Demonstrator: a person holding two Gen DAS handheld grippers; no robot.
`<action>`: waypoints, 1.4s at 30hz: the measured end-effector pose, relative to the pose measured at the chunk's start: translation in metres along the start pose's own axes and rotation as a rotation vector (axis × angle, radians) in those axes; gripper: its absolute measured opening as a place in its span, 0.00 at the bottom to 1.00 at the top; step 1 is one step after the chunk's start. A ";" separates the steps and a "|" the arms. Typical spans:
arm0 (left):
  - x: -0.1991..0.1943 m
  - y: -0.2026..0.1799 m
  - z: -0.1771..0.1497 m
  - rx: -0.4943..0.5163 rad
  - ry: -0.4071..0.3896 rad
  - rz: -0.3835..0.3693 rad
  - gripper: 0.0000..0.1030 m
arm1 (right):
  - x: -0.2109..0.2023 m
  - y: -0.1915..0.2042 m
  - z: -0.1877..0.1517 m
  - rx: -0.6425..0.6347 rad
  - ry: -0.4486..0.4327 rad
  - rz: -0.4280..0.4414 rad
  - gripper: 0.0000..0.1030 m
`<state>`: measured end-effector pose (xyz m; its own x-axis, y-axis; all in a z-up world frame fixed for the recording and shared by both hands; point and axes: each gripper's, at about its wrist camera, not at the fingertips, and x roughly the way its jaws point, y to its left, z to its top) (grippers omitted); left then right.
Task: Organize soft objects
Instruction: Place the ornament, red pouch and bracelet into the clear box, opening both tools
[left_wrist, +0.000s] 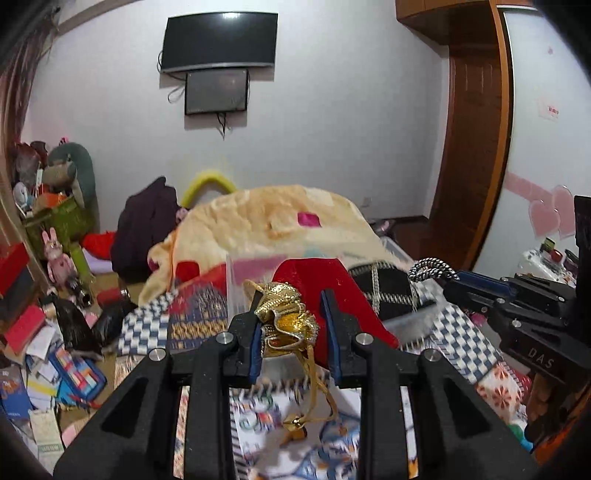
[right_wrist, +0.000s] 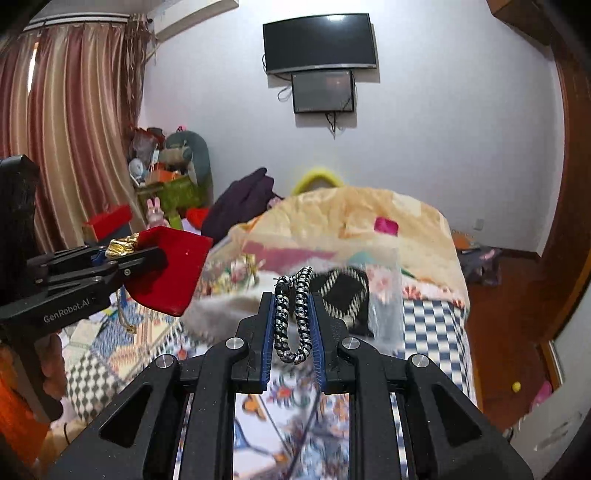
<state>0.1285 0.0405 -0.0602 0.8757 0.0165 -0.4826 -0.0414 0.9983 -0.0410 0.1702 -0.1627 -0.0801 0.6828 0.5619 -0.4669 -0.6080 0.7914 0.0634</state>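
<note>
My left gripper (left_wrist: 291, 321) is shut on the gold top of a red velvet pouch (left_wrist: 314, 280), held above the bed; its gold drawstring (left_wrist: 317, 391) hangs down. The pouch also shows in the right wrist view (right_wrist: 173, 273), in the left gripper (right_wrist: 122, 258). My right gripper (right_wrist: 293, 317) is shut on a black-and-white braided cord loop (right_wrist: 295, 317), also above the bed. In the left wrist view the right gripper (left_wrist: 454, 277) shows at right with the cord (left_wrist: 430, 267). A black bag with a white diamond pattern (right_wrist: 343, 291) lies on the bed just ahead.
The bed carries a patchwork quilt (right_wrist: 428, 325) and a bunched cream blanket (left_wrist: 258, 221). A clear plastic container (left_wrist: 236, 284) stands on the bed. Plush toys and boxes (left_wrist: 59, 206) crowd the left floor. Two wall screens (left_wrist: 218, 62) hang ahead. A wooden door frame (left_wrist: 476, 147) stands right.
</note>
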 end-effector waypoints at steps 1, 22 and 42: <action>0.002 0.001 0.003 0.000 -0.009 0.004 0.27 | 0.003 0.000 0.003 -0.001 -0.005 0.000 0.16; 0.099 0.002 -0.012 -0.009 0.139 0.049 0.27 | 0.080 -0.008 0.004 -0.002 0.138 -0.023 0.16; 0.054 0.005 -0.011 -0.007 0.116 0.007 0.58 | 0.036 -0.015 0.005 -0.010 0.125 -0.052 0.48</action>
<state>0.1704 0.0460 -0.0960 0.8140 0.0159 -0.5806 -0.0509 0.9977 -0.0439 0.2064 -0.1532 -0.0939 0.6579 0.4857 -0.5755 -0.5776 0.8158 0.0282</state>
